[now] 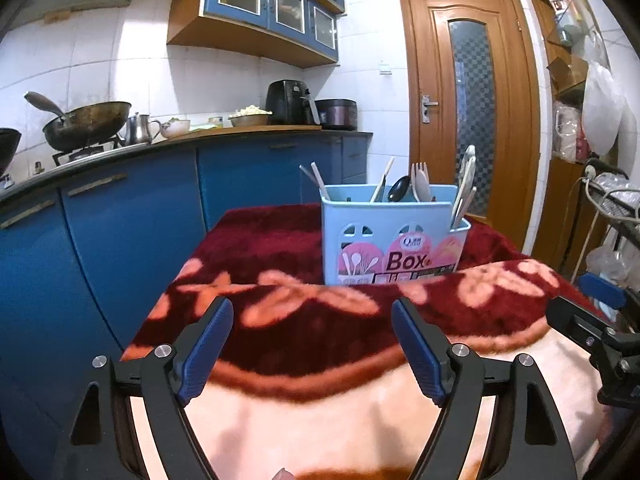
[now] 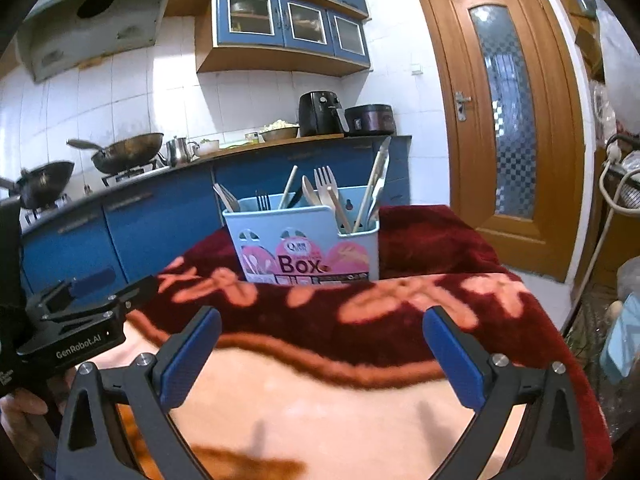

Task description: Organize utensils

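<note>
A light blue utensil box [image 1: 394,238] labelled "Box" stands upright on the red flowered blanket [image 1: 280,248] at the far side of the table. It holds several utensils: a pale fork [image 1: 419,178], a dark spoon [image 1: 399,189], chopsticks and tongs [image 1: 464,188]. The box also shows in the right wrist view [image 2: 304,244], with a wooden fork [image 2: 326,184]. My left gripper [image 1: 312,312] is open and empty, hovering over the blanket short of the box. My right gripper [image 2: 322,322] is open and empty, also short of the box.
Blue kitchen cabinets [image 1: 132,216] with a counter, woks [image 1: 88,124], a kettle and an air fryer [image 1: 292,102] stand left and behind. A wooden door [image 1: 468,100] is behind the table. Shelves and bags crowd the right edge [image 1: 600,128].
</note>
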